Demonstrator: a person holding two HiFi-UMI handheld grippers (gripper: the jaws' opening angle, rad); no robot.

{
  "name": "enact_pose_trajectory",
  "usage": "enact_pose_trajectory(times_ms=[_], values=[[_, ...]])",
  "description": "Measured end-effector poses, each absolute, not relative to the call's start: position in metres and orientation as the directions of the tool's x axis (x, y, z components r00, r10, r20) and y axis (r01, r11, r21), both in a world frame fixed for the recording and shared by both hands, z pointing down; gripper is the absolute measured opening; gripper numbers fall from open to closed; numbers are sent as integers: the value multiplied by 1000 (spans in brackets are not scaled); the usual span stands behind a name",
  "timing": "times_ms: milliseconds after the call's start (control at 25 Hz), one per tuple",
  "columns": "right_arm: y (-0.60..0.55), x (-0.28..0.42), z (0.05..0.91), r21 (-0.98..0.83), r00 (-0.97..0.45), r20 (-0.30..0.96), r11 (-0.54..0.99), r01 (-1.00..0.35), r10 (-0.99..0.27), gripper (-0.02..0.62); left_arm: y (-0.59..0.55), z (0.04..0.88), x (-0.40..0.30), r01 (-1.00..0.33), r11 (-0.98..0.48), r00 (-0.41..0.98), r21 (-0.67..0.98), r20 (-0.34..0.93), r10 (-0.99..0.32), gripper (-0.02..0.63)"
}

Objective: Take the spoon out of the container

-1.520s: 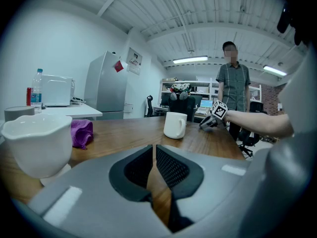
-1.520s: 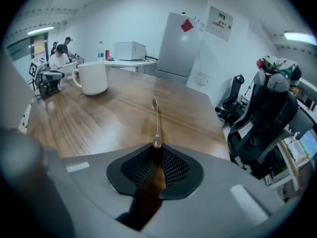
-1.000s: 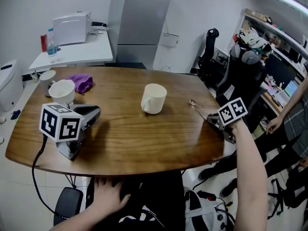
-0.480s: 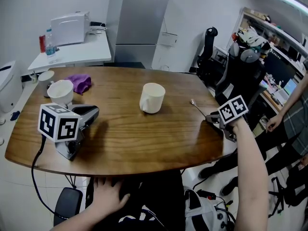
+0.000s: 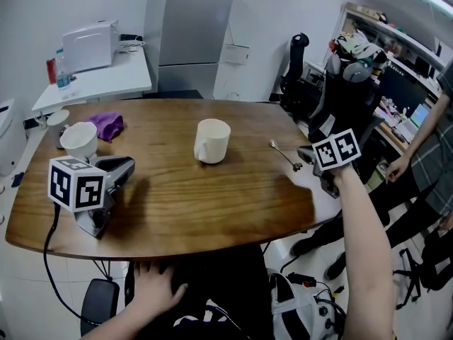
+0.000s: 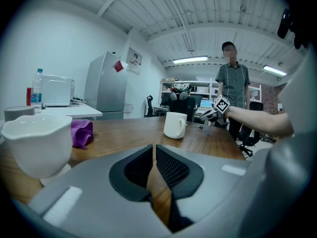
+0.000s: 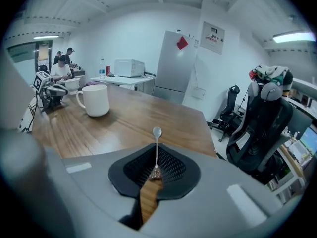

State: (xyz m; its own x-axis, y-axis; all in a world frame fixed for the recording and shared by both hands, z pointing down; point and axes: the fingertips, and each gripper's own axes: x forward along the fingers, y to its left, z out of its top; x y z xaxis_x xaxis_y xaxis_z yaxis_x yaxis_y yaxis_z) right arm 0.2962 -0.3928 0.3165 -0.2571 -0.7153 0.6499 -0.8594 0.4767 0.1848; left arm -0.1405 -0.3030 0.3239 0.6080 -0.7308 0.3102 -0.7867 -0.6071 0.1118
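Note:
The metal spoon point(image 5: 283, 154) lies flat on the wooden table point(image 5: 212, 204) near its right edge, outside the white mug point(image 5: 211, 140) that stands at the table's middle. My right gripper point(image 5: 306, 153) hovers just right of the spoon's handle end. Its jaws are closing and almost together, with nothing between them. In the right gripper view the spoon point(image 7: 156, 148) stretches away from the tips point(image 7: 155, 175) toward the mug point(image 7: 95, 100). My left gripper point(image 5: 129, 166) rests on the table at the left, shut and empty. From there the mug point(image 6: 175, 125) is far ahead.
A white bowl point(image 5: 78, 139) and a purple cloth point(image 5: 107, 125) sit at the table's far left, close to the left gripper. Black office chairs point(image 5: 296, 62) and a cluttered desk stand behind the right edge. A person point(image 6: 233, 83) stands beyond the table.
The right gripper held the spoon's handle before; now the spoon lies free on the table and the gripper has drawn slightly back. The left gripper has stayed put.

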Motion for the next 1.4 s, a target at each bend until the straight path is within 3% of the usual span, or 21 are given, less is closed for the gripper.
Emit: enact_pose_trajectory(times_ms=[360, 720, 1400], values=[[-380, 243, 276, 136, -428, 472, 543, -829, -771, 3, -304, 324, -138, -788, -606, 606, 111, 310, -732, 21], [-349, 178, 278, 5, -614, 314, 648, -762, -724, 3, -305, 324, -136, -788, -606, 606, 110, 312, -732, 21], [-318, 77, 314, -94, -765, 280, 777, -623, -580, 2, -304, 325, -139, -788, -606, 606, 110, 313, -731, 21]])
